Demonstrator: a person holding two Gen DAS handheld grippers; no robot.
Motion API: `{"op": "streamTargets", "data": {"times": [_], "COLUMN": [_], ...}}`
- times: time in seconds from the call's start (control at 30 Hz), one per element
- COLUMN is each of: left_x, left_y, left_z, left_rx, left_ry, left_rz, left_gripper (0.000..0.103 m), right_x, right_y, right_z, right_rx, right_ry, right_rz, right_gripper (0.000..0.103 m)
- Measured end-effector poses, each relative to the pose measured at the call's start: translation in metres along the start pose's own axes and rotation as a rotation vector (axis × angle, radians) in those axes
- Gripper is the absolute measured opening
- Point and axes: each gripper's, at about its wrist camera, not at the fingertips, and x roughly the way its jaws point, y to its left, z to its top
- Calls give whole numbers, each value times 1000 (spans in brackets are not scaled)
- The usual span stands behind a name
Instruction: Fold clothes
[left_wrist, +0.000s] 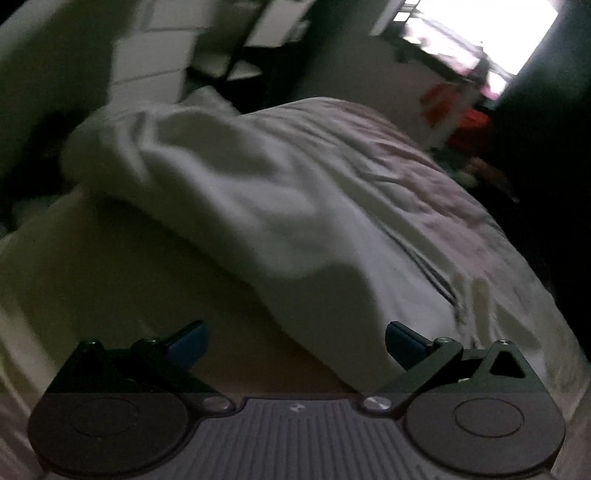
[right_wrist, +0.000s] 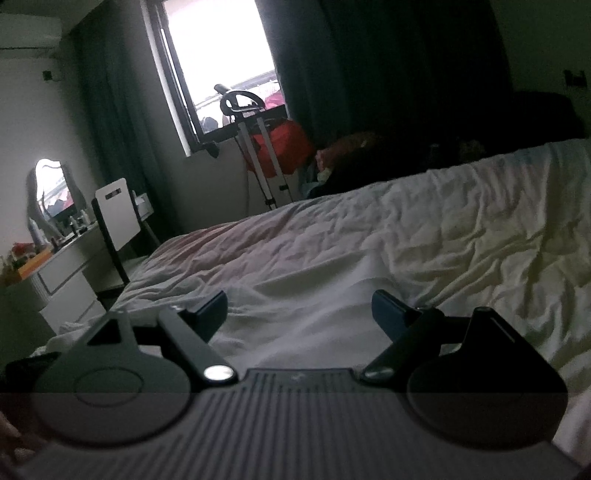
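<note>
1. The left gripper (left_wrist: 295, 341) has its fingers spread wide, with nothing between the blue pads (left_wrist: 186, 341).
2. Ahead of those fingers lies a pale garment (left_wrist: 229, 192) in a rumpled heap on the bed (left_wrist: 461, 236); its near edge comes down just beside the right-hand pad — touching or not, I cannot tell, as the view is blurred.
3. Under and between the left fingers shows a bare, yellowish stretch of bedding.
4. The right gripper (right_wrist: 299, 314) is also wide open and holds nothing — only creased white sheet (right_wrist: 424, 236) lies between and beyond its fingers.
5. Far past the right fingers stands a window (right_wrist: 218, 62); off beyond the left-hand finger are a chair (right_wrist: 118, 214) and a mirror (right_wrist: 53, 192).
6. The room is dim.
</note>
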Motion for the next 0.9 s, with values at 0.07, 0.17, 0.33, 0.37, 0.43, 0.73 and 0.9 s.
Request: {"op": "streamTargets", "data": {"times": [0.07,0.17,0.33,0.37,0.43,0.73,0.9], "left_x": [5,22,38,39,39,38,42], "left_y": [10,28,48,50,55,93,102], "left_z": [9,22,47,52,62,84,88], "left_rx": [-66,-202,-306,-305,-300,-471,-527], "left_ry": [32,109,140,128,89,-85,-122], "left_rz": [8,-12,2,6,2,-110,-129], "left_gripper": [102,102,101,101,100,88,78], "right_x": [1,4,8,9,11,16,30], "right_y": [-3,-7,-9,-10,-9,-17,-13], "right_z": [-1,-2,-4,-5,-6,-4,-14], "right_rx": [15,36,49,50,49,86,66], "right_ry": [13,29,46,49,57,71,123], "right_rz": [-3,-5,-10,-12,-14,-12,-27], "right_gripper": [87,87,87,87,87,87,87]}}
